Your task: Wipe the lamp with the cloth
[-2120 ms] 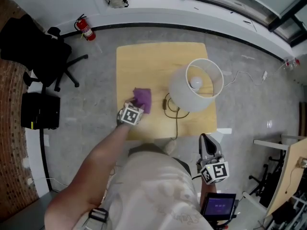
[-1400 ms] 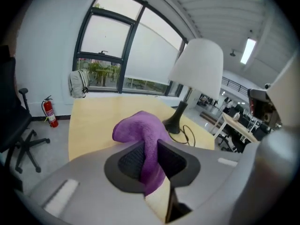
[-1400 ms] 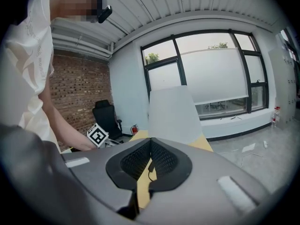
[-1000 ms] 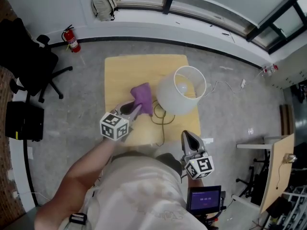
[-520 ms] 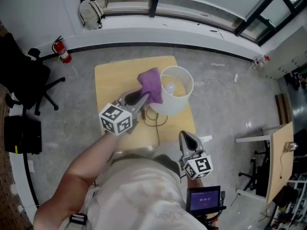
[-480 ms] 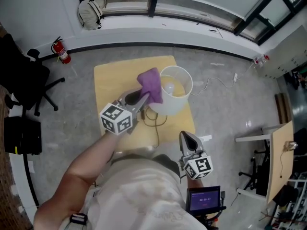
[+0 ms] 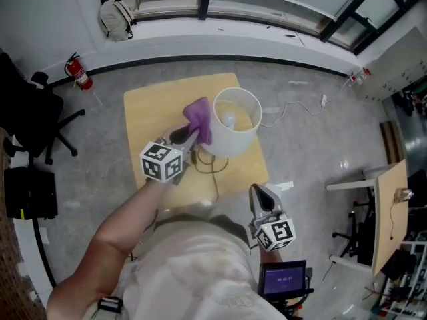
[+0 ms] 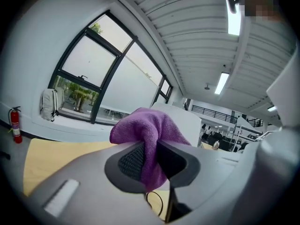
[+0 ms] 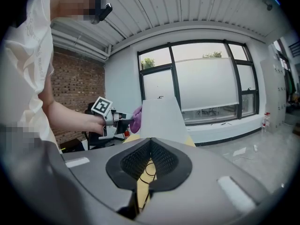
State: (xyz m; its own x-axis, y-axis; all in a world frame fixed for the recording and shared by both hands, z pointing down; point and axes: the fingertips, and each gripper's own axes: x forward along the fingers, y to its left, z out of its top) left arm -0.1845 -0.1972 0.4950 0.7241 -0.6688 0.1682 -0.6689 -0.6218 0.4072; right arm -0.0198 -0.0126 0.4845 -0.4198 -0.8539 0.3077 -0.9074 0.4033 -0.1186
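Note:
A white lamp (image 7: 231, 122) with a round shade and a lit bulb stands on the right part of a small wooden table (image 7: 153, 105). My left gripper (image 7: 187, 139) is shut on a purple cloth (image 7: 199, 117), which presses against the left side of the shade. In the left gripper view the cloth (image 8: 149, 130) bulges out between the jaws, with the shade (image 8: 183, 121) just behind it. My right gripper (image 7: 262, 196) hangs low near the person's body, jaws closed on nothing. From the right gripper view the lamp (image 9: 159, 118) and the cloth (image 9: 136, 119) show ahead.
The lamp's black cord (image 7: 212, 169) loops over the table's near side. A black office chair (image 7: 27, 105), a red fire extinguisher (image 7: 77, 75) and a backpack (image 7: 117, 19) sit at the left and far side. A white cable (image 7: 300, 109) trails over the floor to the right.
My left gripper lifted the purple cloth off the table and carried it up against the lamp shade's left side. The right gripper stayed low near the body.

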